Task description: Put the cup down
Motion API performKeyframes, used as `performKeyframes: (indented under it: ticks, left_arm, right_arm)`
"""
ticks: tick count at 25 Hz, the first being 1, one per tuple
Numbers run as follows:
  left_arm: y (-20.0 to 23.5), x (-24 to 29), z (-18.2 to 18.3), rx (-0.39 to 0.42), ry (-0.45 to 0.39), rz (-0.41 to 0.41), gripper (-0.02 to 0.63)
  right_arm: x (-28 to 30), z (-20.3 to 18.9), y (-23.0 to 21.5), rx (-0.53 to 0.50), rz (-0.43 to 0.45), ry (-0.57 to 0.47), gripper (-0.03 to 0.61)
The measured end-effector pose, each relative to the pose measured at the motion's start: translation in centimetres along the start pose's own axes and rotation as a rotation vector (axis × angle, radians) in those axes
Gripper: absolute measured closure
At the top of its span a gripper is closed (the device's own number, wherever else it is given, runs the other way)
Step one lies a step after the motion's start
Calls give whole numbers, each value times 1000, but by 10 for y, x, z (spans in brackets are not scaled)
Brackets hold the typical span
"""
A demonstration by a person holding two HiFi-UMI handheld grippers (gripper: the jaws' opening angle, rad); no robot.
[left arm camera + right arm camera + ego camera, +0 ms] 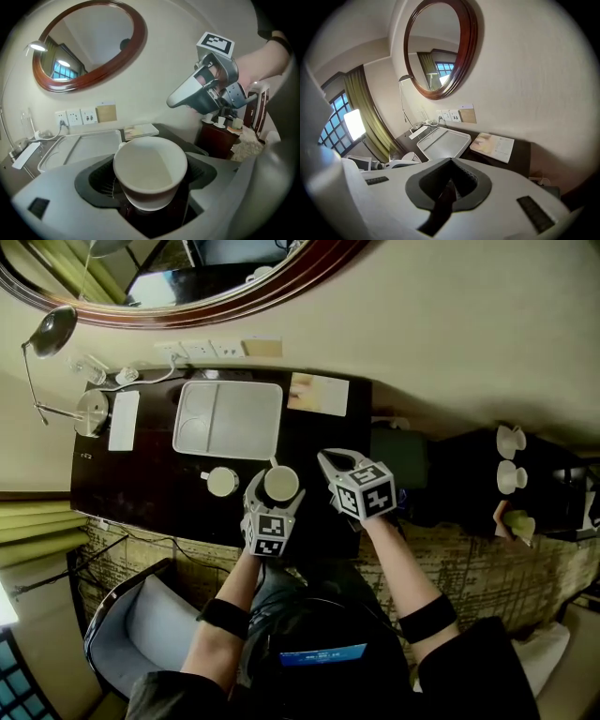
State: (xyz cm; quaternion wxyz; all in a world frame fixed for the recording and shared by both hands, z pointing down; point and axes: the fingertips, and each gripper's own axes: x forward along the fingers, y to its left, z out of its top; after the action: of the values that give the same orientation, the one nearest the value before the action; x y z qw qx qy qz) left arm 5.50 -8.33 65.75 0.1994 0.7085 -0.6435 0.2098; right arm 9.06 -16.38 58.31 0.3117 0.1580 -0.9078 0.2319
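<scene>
Cup (281, 482): white, empty, upright, mouth up. It sits between the jaws of the left gripper (277, 495), whose jaws stand wide with a pad against each side of the cup wall, so the cup is gripped. The left gripper view shows the inside of the cup as bare. The cup is over the near part of the dark desk (141, 488); I cannot tell whether its base touches the desk top.

Right gripper (326, 461): jaws pressed together with nothing between them. It is just to the right of the left gripper and clear of the cup. Seen from the left gripper, it hangs above and to the right.

Around the left gripper:
- second cup (222, 482): small and white, standing on the desk just to the left.
- tray (228, 418): white and bare, ahead and slightly left.
- booklet (319, 393): lying flat, ahead and to the right, beside the tray.
- wall sockets (199, 349): beyond the tray.
- mirror (89, 44): oval with a dark wood frame, on the wall above the sockets.
</scene>
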Motion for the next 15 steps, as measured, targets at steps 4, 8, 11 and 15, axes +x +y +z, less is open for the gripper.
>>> performKeyframes:
  ticks: [4, 8, 11, 15]
  left_arm:
    - [-6, 11, -16, 5, 31, -2, 190]
    - [-4, 19, -24, -10, 43, 14, 190]
    - [-7, 22, -33, -16, 67, 11, 189]
    - [-8, 23, -37, -23, 73, 17, 184]
  right_arm:
    - [1, -13, -9, -4, -7, 10, 575]
    - [-6, -16, -5, 16, 0, 19, 575]
    - [-9, -24, -9, 19, -5, 23, 575]
    - [-14, -23, -10, 26, -8, 18, 575]
